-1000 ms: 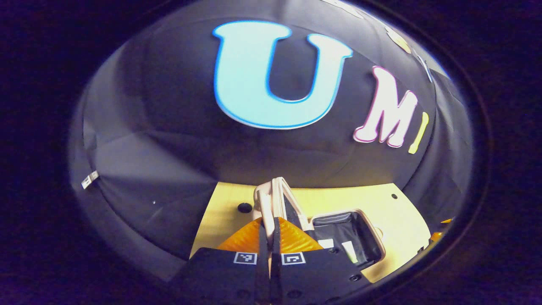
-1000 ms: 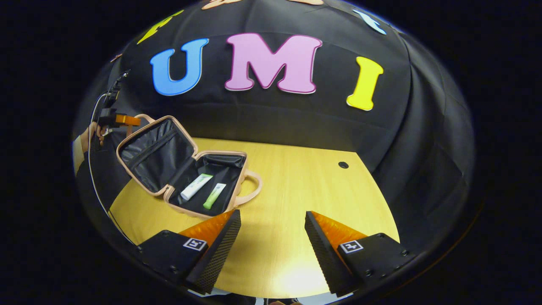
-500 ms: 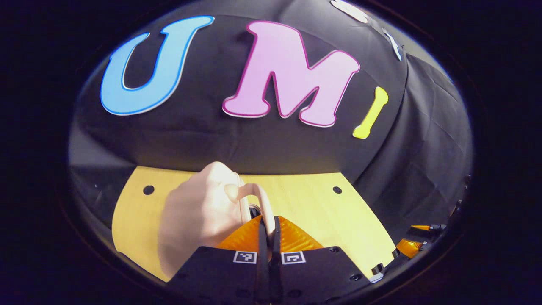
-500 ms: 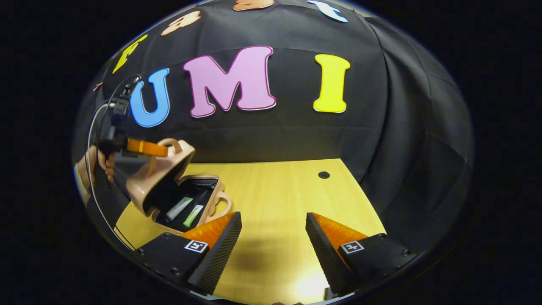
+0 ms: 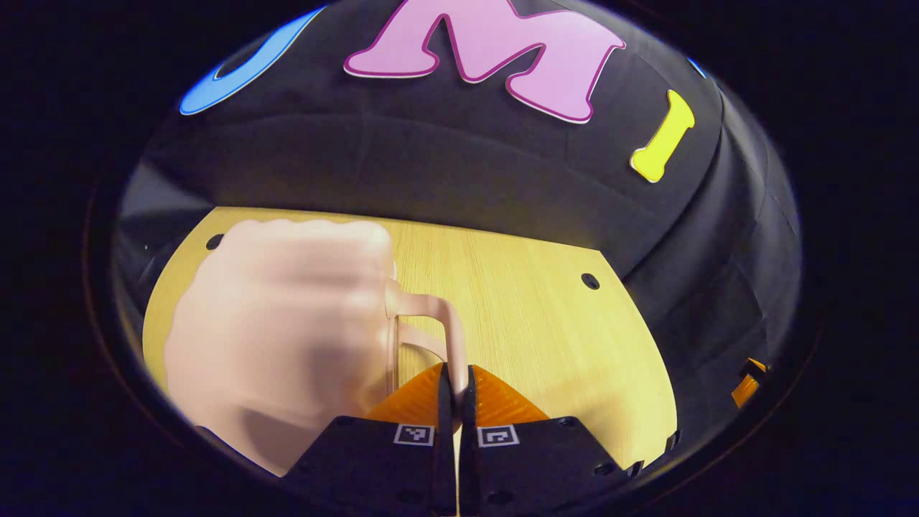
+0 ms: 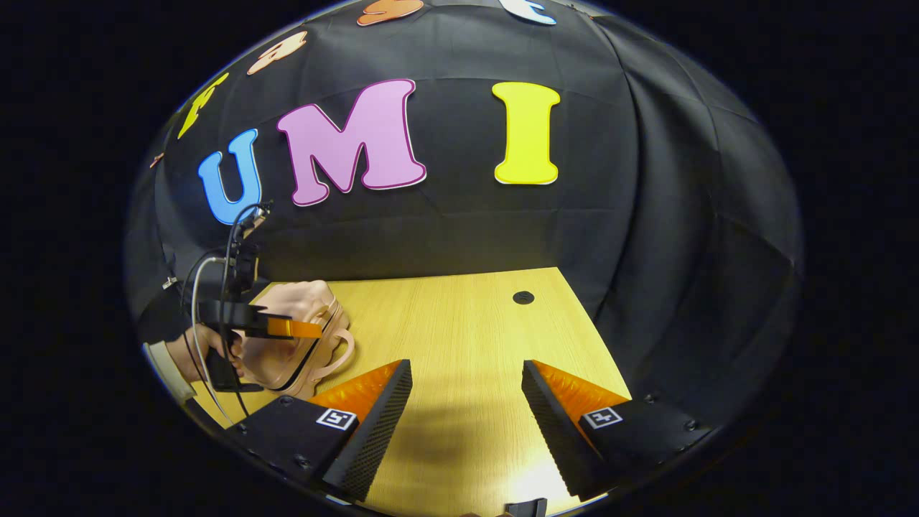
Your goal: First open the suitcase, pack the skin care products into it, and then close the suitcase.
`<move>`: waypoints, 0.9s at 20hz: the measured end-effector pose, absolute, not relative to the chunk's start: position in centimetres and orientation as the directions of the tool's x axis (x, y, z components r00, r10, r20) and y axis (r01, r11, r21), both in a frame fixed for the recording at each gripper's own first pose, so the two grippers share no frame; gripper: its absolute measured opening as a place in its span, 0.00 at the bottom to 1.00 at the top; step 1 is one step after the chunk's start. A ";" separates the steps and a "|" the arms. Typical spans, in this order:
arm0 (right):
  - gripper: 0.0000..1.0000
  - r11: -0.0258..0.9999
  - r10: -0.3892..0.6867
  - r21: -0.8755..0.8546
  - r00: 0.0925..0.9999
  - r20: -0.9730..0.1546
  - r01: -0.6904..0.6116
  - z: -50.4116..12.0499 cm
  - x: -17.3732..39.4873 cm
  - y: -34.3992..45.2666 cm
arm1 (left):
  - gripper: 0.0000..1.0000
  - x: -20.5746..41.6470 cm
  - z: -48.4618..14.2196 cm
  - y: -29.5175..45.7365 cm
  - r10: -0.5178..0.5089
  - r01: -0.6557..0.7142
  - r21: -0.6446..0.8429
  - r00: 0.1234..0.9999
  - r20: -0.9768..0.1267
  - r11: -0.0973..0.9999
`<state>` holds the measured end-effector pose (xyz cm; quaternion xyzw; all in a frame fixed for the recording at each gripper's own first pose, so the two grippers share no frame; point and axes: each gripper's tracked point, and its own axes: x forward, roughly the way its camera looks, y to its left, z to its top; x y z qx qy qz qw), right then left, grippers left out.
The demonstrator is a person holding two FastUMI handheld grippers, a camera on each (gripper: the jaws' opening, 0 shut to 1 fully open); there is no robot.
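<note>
The suitcase (image 5: 280, 330) sat at the left of the left gripper view, a pink shell lying on the table (image 5: 546, 337), its lid folded down over the base. In the right gripper view the same case (image 6: 291, 348) lay at the lower left of the frame near the table's left edge, a thin dark seam visible between the two halves, so I could not tell whether it was fully latched.

Change noted: a second ago the lid stood open and two tubes showed in the black lining; half a second ago the lid was halfway down; now it was down and the tubes were hidden inside. By that reading, packing was finished and the closing step was nearly complete.

The left gripper (image 5: 454, 373), bottom centre of its own view, had its orange fingers pressed together on the lid's handle (image 5: 438, 323), pinching the thin pink loop. In the right gripper view it appeared at the left with a hand (image 6: 188, 359) and cables behind it.

The right gripper (image 6: 465, 409) hung over bare table at bottom centre, fingers spread wide, holding nothing, well apart from the case.

Likely remaining: press the lid home and let go of the handle. Risk: the case sliding.
</note>
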<state>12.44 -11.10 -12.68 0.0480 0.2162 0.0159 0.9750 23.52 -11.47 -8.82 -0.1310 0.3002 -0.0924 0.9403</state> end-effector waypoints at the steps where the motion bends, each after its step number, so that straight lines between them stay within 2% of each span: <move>1: 0.98 0.995 0.053 0.100 0.907 -0.417 -0.012 -12.5 12.5 -11.0 | 0.14 23.4 -9.0 -12.0 -0.260 0.089 -0.324 0.803 -0.536 0.942; 3: 0.98 0.994 0.059 0.103 0.915 -0.400 -0.019 -11.9 12.6 -10.2 | 0.30 22.9 -8.6 -12.5 -0.273 0.084 -0.364 0.817 -0.508 0.928; 4: 0.98 0.994 0.060 0.103 0.919 -0.389 -0.022 -11.4 12.5 -9.6 | 0.34 22.6 -7.4 -12.3 -0.271 0.095 -0.363 0.839 -0.472 0.927; 5: 0.98 0.995 0.059 0.100 0.924 -0.378 -0.023 -11.1 12.2 -9.1 | 0.59 22.4 -5.7 -11.7 -0.249 0.106 -0.331 0.868 -0.430 0.938; 6: 0.98 0.995 0.059 0.099 0.928 -0.368 -0.024 -10.6 12.0 -8.4 | 0.76 21.6 -3.9 -11.0 -0.223 0.111 -0.288 0.893 -0.391 0.951; 7: 0.98 0.995 0.059 0.100 0.932 -0.359 -0.025 -10.2 11.6 -7.6 | 0.98 20.4 -1.4 -10.5 -0.213 0.134 -0.247 0.919 -0.332 0.960; 8: 0.98 0.994 0.060 0.102 0.935 -0.351 -0.025 -9.7 11.4 -6.7 | 0.99 19.1 0.9 -9.8 -0.198 0.141 -0.210 0.938 -0.283 0.968; 10: 0.98 0.994 0.055 0.111 0.943 -0.330 -0.019 -8.3 10.4 -4.8 | 0.96 15.4 5.3 -7.4 -0.153 0.124 -0.156 0.969 -0.193 0.980; 13: 0.98 0.993 0.049 0.121 0.958 -0.282 -0.015 -5.4 8.4 -1.4 | 0.96 8.5 10.7 -3.9 -0.098 0.090 -0.143 0.994 -0.055 0.986; 18: 0.98 0.994 0.050 0.104 0.986 -0.157 -0.034 -0.8 4.8 3.2 | 0.96 -0.1 12.9 2.2 -0.020 0.024 -0.134 0.999 0.032 0.991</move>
